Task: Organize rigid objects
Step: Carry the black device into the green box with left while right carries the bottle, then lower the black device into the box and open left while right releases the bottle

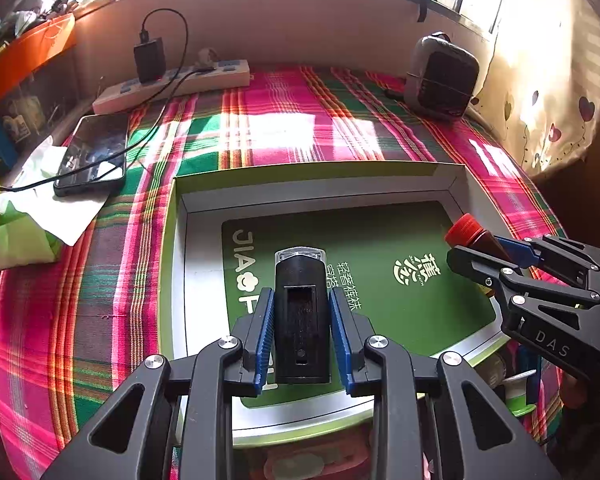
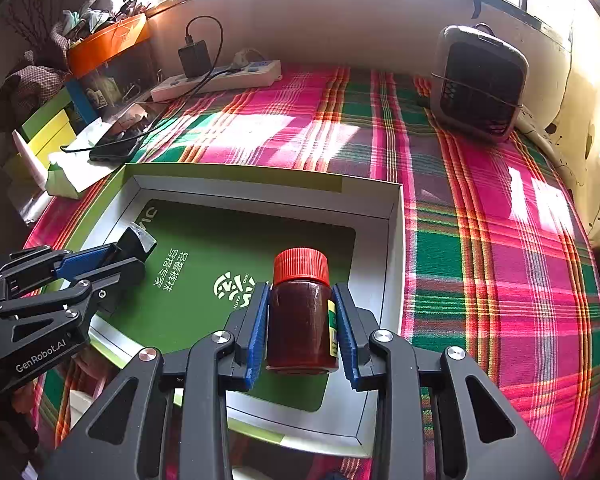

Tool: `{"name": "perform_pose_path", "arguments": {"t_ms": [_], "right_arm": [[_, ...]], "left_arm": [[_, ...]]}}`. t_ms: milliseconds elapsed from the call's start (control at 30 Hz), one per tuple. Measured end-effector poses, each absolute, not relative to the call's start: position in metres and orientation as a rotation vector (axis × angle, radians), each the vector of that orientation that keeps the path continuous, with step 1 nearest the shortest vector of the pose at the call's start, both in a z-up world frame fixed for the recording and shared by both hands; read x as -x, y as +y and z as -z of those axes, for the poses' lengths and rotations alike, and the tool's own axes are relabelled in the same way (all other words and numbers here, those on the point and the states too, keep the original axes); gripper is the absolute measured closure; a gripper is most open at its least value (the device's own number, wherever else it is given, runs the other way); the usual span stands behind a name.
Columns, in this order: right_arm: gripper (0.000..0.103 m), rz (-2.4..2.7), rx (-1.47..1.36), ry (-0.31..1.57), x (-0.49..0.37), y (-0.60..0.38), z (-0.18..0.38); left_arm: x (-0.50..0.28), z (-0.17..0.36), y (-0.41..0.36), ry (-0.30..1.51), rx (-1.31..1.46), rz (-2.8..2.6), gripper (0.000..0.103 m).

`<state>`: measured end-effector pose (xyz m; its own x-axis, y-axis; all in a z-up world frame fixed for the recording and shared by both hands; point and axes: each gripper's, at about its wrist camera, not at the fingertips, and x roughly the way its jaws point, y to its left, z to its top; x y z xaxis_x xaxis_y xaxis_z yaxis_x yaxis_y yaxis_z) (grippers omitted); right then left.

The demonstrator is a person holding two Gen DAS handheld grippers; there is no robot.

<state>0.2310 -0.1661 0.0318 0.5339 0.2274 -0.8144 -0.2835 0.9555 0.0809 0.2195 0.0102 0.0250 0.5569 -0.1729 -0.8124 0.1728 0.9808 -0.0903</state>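
Note:
My left gripper [image 1: 301,308] is shut on a black plastic block with a clear end [image 1: 300,316], held above the green floor of a shallow white-walled box [image 1: 320,196]. My right gripper [image 2: 301,304] is shut on a brown bottle with a red cap [image 2: 300,312], held above the same box [image 2: 260,192] near its right side. In the left wrist view the right gripper [image 1: 496,256] and the bottle's red cap [image 1: 464,230] show at the right. In the right wrist view the left gripper [image 2: 120,256] with the black block [image 2: 134,242] shows at the left.
The box lies on a pink and green plaid cloth [image 1: 280,128]. A phone [image 1: 92,156] on a cable, a white power strip [image 1: 172,84] with a black charger, and tissues [image 1: 40,200] are at the back left. A grey heater [image 1: 440,76] stands at the back right.

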Motion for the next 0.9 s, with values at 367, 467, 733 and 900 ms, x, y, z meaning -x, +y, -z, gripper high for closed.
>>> {"name": "perform_pose_path", "arguments": {"t_ms": [367,467,733,900], "right_arm": [[0.07,-0.286,0.075,0.967,-0.2333,-0.1639,-0.0275],[0.07,-0.287,0.076,0.966,-0.2335,-0.1628,-0.0267],[0.064,-0.295,0.075,0.952,-0.2293,-0.1616,-0.0268],[0.046,-0.3,0.06,0.923,-0.2243,-0.1626,-0.0321]], "left_arm": [[-0.2214,-0.021,0.0077,0.969,-0.002,0.204,0.077],[-0.2213,-0.0209,0.008,0.968,0.001,0.201,0.077],[-0.2212,-0.0213,0.0079,0.972,0.006,0.188,0.076],[-0.2182,-0.0225,0.0071,0.97,0.013,0.194,0.071]]}}
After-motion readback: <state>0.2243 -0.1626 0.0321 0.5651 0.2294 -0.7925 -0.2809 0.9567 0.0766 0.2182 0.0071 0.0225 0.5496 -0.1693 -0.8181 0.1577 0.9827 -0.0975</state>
